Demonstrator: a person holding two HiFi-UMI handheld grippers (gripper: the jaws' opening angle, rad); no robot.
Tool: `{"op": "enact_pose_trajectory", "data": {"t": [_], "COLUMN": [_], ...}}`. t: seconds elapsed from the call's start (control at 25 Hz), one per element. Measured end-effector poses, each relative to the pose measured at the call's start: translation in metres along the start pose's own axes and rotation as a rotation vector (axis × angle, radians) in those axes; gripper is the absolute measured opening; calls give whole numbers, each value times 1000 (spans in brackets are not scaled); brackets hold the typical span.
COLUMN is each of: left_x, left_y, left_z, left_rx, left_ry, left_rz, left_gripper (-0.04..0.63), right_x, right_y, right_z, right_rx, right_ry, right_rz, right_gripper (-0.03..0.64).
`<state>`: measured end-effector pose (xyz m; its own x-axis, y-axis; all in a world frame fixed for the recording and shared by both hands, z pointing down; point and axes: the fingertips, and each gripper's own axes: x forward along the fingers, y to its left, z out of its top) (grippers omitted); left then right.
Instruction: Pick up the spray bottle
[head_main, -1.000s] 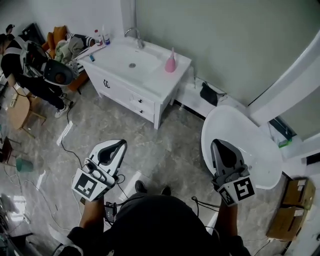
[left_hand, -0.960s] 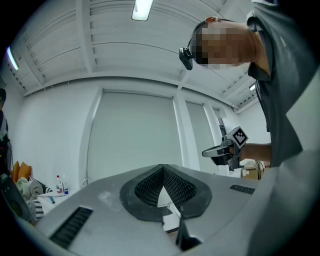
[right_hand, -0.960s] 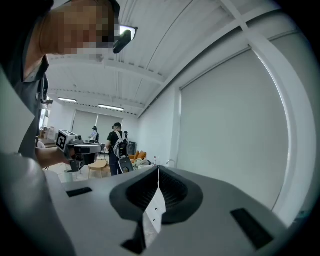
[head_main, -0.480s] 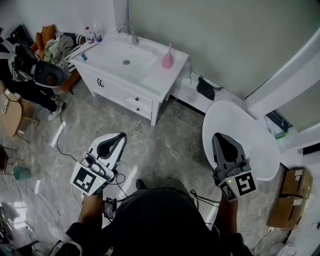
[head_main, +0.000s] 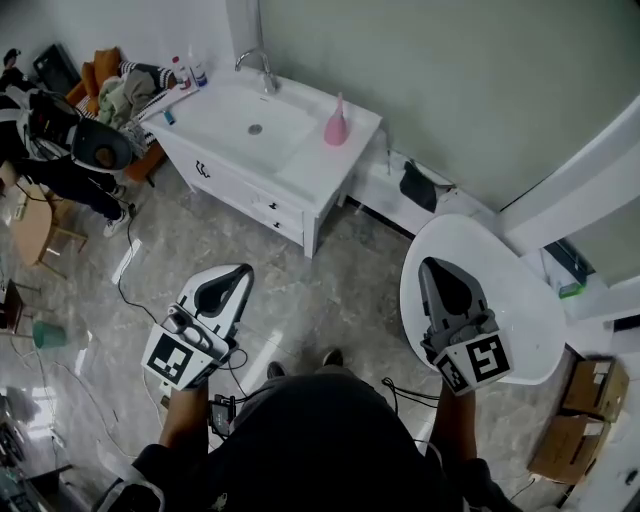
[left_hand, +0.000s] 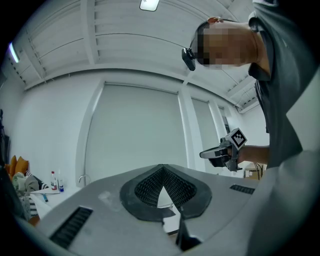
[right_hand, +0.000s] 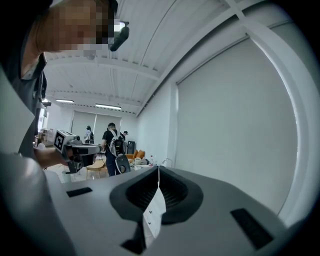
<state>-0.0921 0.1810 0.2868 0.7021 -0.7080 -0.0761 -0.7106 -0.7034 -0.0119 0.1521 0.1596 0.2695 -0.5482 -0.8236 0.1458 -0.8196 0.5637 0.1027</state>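
The pink spray bottle stands upright on the white vanity, to the right of the basin and far ahead of both grippers. My left gripper hangs shut and empty over the marble floor, pointing toward the vanity. My right gripper is also shut and empty, above the near edge of a round white table. In the left gripper view the jaws meet at their tips, and the right gripper shows beside them. The right gripper view shows its jaws closed. The bottle is hidden in both gripper views.
A faucet and small bottles sit at the vanity's back. A person with a backpack bends at the far left by a chair. A black bag lies by the wall, cardboard boxes at lower right, cables on the floor.
The person carrying the grippers has stepped forward, so both grippers have drifted a little toward the vanity. Both pairs of jaws stay shut and empty.
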Motion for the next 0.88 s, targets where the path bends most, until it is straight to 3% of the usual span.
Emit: {"op": "enact_pose_trajectory", "data": {"t": [0.16,0.48,0.72,0.88], "left_x": [39,47,32,28], "left_y": [-6,-22,-17,7], "left_z": [-3,1,-17,-11], "left_rx": [-77,-15,-16,-35], "left_ry": [-25,-32,36,14], "left_rz": [10,90,66,32], "left_gripper": [2,2,2,2], "right_x": [15,18,24,29], "right_y": [-31,-51,-41,-32], "right_z": [-6,-5,-15,-7], "right_rx": [2,-20,-3,8], "right_ry": [1,-36,-13,-11], "right_rz": [40,96,75,18], "right_gripper": [9,9,9,9]}}
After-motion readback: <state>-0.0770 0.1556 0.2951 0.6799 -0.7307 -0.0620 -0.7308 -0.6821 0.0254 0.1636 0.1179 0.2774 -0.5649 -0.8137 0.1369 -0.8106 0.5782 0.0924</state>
